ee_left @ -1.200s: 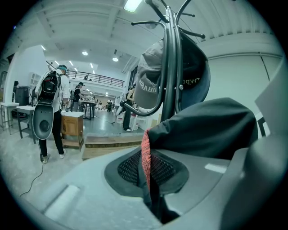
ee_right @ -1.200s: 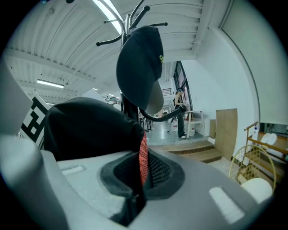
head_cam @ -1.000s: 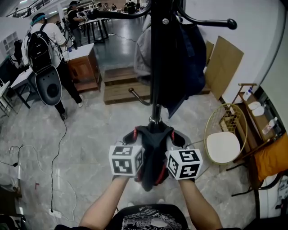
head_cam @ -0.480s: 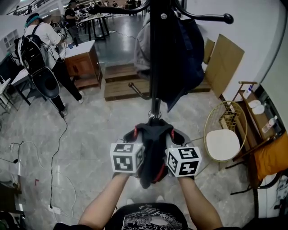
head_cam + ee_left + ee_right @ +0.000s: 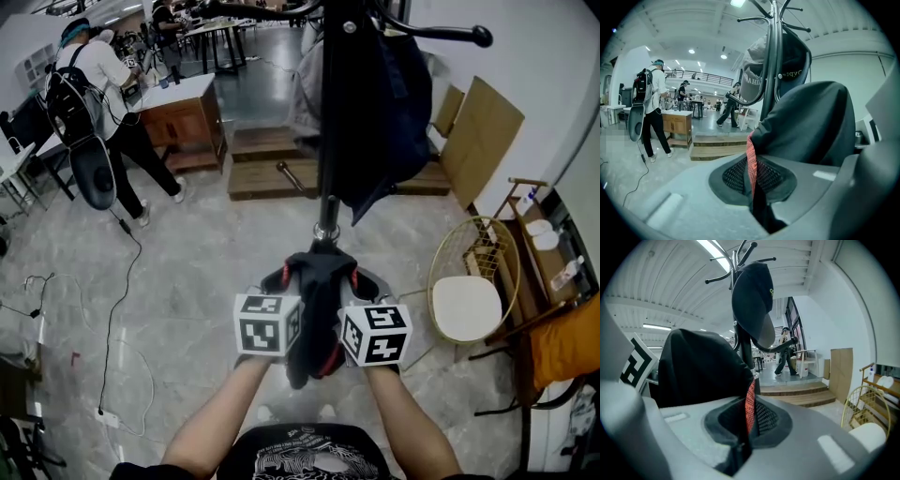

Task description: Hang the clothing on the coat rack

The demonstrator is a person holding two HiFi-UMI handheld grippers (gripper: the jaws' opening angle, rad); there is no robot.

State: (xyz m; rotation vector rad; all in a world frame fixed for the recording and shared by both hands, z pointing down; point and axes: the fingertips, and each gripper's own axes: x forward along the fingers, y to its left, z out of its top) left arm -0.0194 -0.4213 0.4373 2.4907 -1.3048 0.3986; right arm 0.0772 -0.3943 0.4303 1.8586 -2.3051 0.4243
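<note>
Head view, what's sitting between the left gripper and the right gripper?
A dark garment with red trim, bunched and drooping between the left gripper and the right gripper, both shut on it. The head view shows it.

Garment (image 5: 314,281): matt black cloth, red mesh edging. Coat rack (image 5: 328,202): glossy black metal. Floor (image 5: 197,281): polished pale stone, reflective. Platform (image 5: 267,178): bare wood. Chair (image 5: 466,309): thin gold wire, matt white seat.

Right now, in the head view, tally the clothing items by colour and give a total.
Grey garment, on the coat rack: 1
Dark navy garment, on the rack: 1
Black garment with red trim, clamped by left gripper and right gripper: 1
Total: 3
</note>
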